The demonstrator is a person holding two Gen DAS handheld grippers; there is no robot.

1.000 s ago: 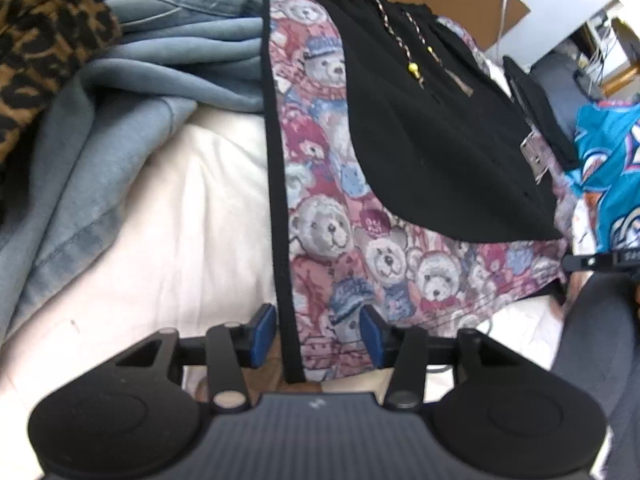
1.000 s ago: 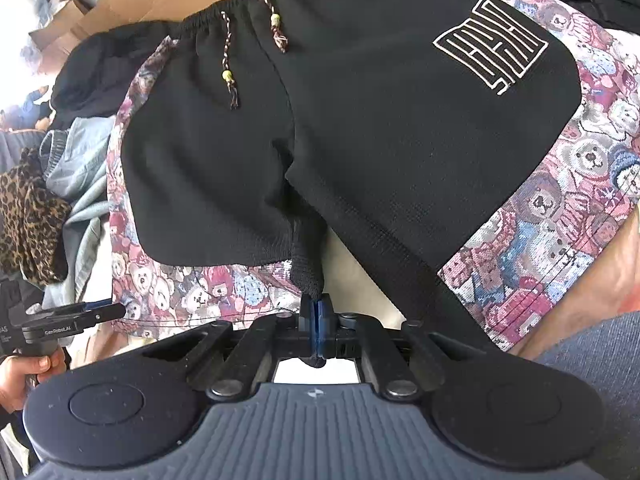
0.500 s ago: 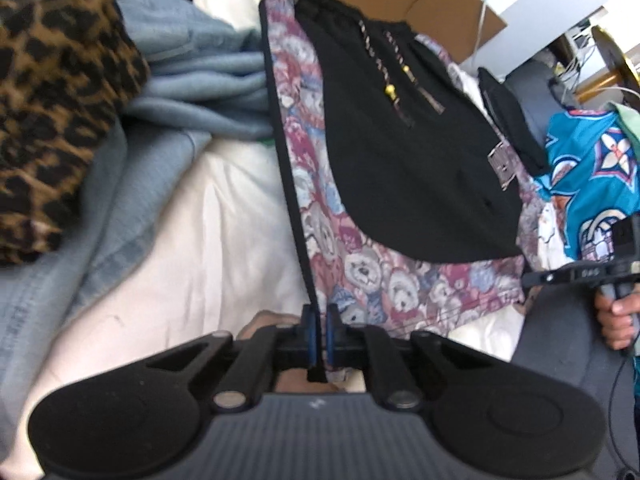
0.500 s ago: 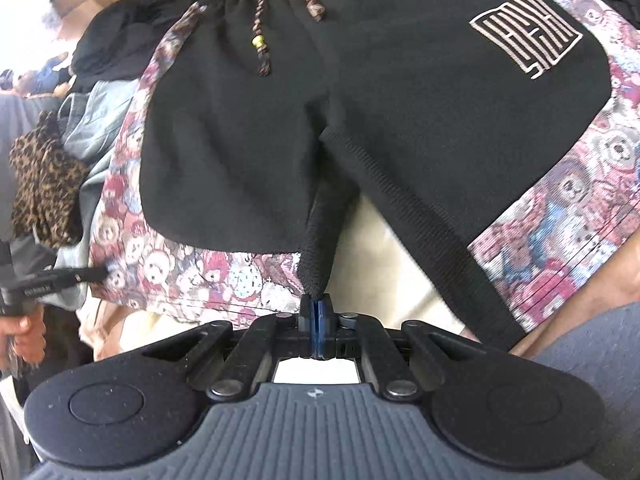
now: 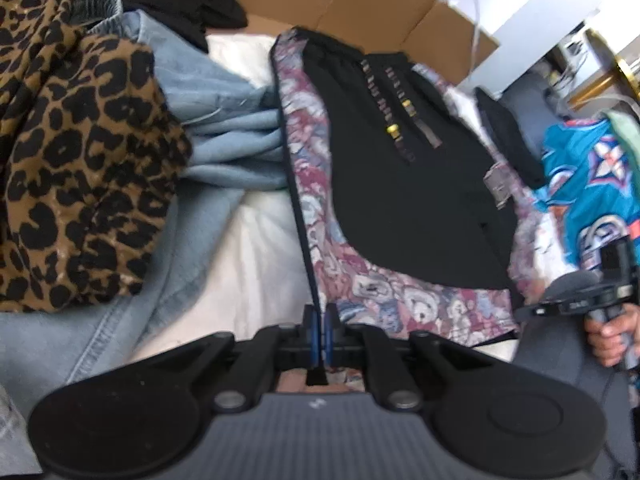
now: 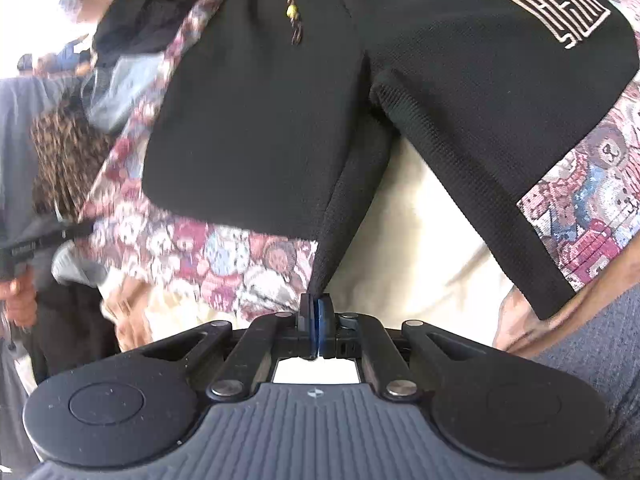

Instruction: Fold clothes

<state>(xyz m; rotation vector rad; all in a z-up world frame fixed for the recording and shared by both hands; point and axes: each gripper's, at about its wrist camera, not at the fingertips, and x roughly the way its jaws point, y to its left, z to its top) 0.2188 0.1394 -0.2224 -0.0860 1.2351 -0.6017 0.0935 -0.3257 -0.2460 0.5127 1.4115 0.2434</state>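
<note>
A pair of shorts (image 5: 400, 184), black with teddy-bear print panels and a beaded drawstring, lies spread on a cream sheet (image 5: 256, 264). My left gripper (image 5: 320, 320) is shut on the outer hem corner of the bear-print leg. My right gripper (image 6: 316, 312) is shut on the black crotch seam of the shorts (image 6: 280, 128) and pulls it taut toward me. The other leg with a white logo (image 6: 560, 12) lies to the right. Each gripper shows at the edge of the other's view.
A leopard-print garment (image 5: 72, 152) and light blue denim (image 5: 216, 120) are piled to the left. A cardboard box (image 5: 360, 4) stands behind. A turquoise patterned garment (image 5: 584, 176) lies to the right. My leg in grey fabric (image 6: 592, 344) is close by.
My left gripper has closed on the bear-print hem corner and lifted back. My right gripper keeps its hold and has pulled the crotch seam closer, stretching the shorts.
</note>
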